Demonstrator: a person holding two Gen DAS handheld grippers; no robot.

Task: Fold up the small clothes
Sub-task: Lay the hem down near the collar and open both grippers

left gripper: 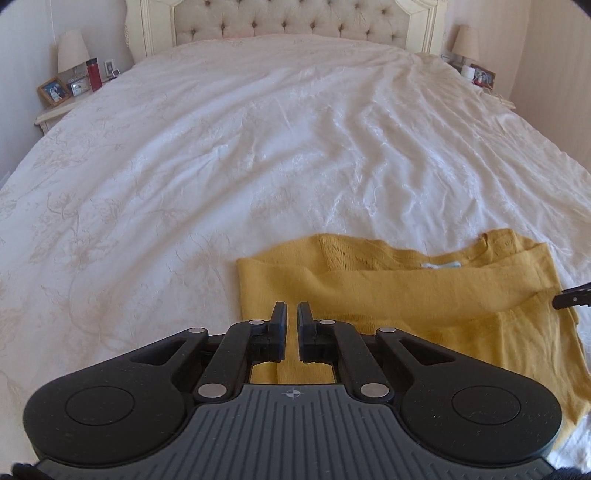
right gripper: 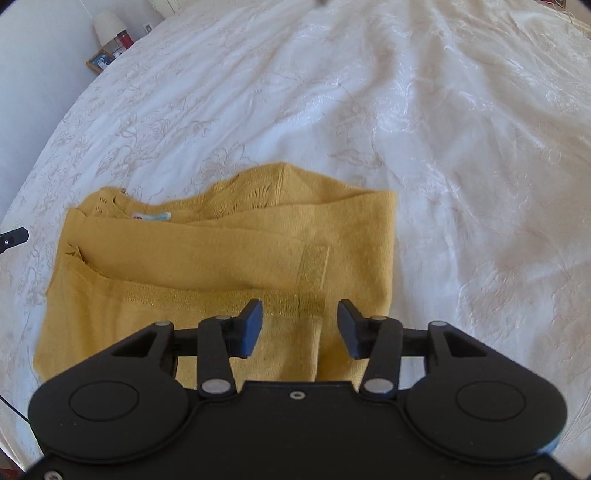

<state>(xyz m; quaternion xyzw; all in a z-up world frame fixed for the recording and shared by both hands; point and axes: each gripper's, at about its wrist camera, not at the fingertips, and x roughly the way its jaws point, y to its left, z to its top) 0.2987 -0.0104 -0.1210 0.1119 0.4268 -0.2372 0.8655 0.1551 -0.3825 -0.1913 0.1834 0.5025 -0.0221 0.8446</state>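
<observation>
A mustard-yellow knit sweater point(left gripper: 424, 291) lies partly folded on the white bedspread point(left gripper: 258, 147), sleeves folded across its body, label near the neck. My left gripper point(left gripper: 292, 314) hovers over the sweater's left lower part with its jaws nearly closed and nothing visibly between them. In the right wrist view the sweater point(right gripper: 221, 251) fills the lower middle. My right gripper point(right gripper: 300, 314) is open and empty above the sweater's lower right part. The right gripper's tip shows at the right edge of the left wrist view point(left gripper: 572, 295).
A tufted headboard point(left gripper: 288, 18) stands at the far end. Nightstands with lamps and photo frames sit at the back left point(left gripper: 70, 85) and back right point(left gripper: 476, 70). The bedspread is wrinkled on the right side.
</observation>
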